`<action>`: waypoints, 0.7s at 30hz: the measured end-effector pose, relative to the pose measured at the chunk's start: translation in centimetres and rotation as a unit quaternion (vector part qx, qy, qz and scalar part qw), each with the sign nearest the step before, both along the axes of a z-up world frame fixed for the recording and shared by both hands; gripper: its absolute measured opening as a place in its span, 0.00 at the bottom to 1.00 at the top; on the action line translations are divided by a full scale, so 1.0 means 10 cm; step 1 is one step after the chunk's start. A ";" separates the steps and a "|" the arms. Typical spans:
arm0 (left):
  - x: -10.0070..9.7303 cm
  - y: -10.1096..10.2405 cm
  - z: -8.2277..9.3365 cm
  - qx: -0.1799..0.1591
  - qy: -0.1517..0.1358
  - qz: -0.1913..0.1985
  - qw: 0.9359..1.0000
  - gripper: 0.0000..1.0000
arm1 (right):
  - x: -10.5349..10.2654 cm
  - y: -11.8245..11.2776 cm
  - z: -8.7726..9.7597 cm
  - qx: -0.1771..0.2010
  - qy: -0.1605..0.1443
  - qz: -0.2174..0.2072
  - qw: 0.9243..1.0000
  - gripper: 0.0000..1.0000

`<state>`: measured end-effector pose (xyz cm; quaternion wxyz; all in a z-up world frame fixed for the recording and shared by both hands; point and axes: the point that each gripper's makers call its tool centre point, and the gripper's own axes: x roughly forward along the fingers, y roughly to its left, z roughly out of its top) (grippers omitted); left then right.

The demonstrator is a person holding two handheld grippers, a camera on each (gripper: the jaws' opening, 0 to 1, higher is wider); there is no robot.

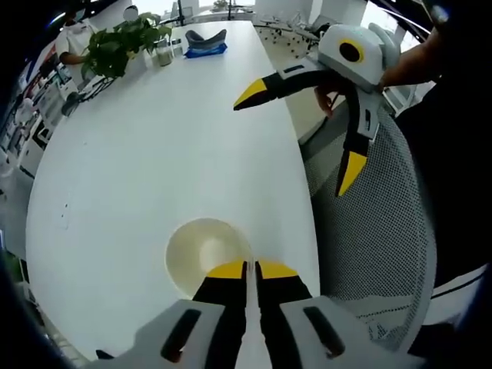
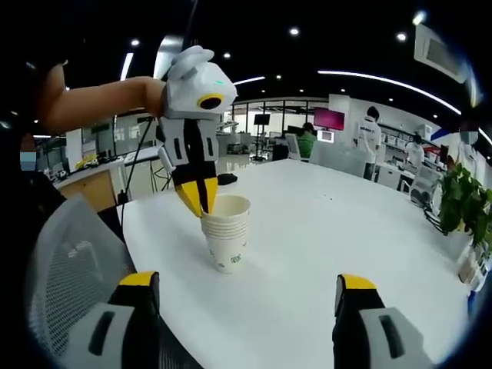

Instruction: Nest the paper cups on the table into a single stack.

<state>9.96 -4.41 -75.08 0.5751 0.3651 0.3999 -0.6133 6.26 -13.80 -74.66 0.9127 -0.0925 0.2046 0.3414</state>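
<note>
A stack of white paper cups [image 2: 225,234] stands on the white table [image 2: 330,223] near its edge. In the left gripper view I look down into the top cup [image 1: 201,252]. My left gripper [image 1: 252,269] is shut on that cup's near rim; in the right gripper view the left gripper [image 2: 198,198] comes down from above and pinches the rim on the stack's left side. My right gripper [image 2: 247,280] is open, jaws wide apart and empty, a short way in front of the stack. The right gripper [image 1: 300,132] hangs open beyond the table's edge, held by a hand.
A grey mesh chair [image 1: 369,223] stands by the table's edge next to the stack. A potted plant [image 1: 123,42] and a blue object [image 1: 205,44] sit at the table's far end. The chair [image 2: 73,269] and plant [image 2: 465,204] flank the table; people stand behind.
</note>
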 end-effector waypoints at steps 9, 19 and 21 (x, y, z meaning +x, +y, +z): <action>0.01 -0.04 -0.03 -0.010 0.024 0.000 1.000 0.00 | 0.00 -0.01 0.00 -0.001 -0.001 -0.001 1.000 0.95; 0.00 -0.05 -0.05 -0.015 0.046 0.002 0.999 0.01 | 0.00 -0.01 0.02 0.003 -0.003 -0.002 1.000 0.95; 0.00 -0.05 -0.06 -0.015 0.044 0.000 0.999 0.01 | 0.00 -0.01 0.02 0.003 -0.002 -0.002 1.000 0.95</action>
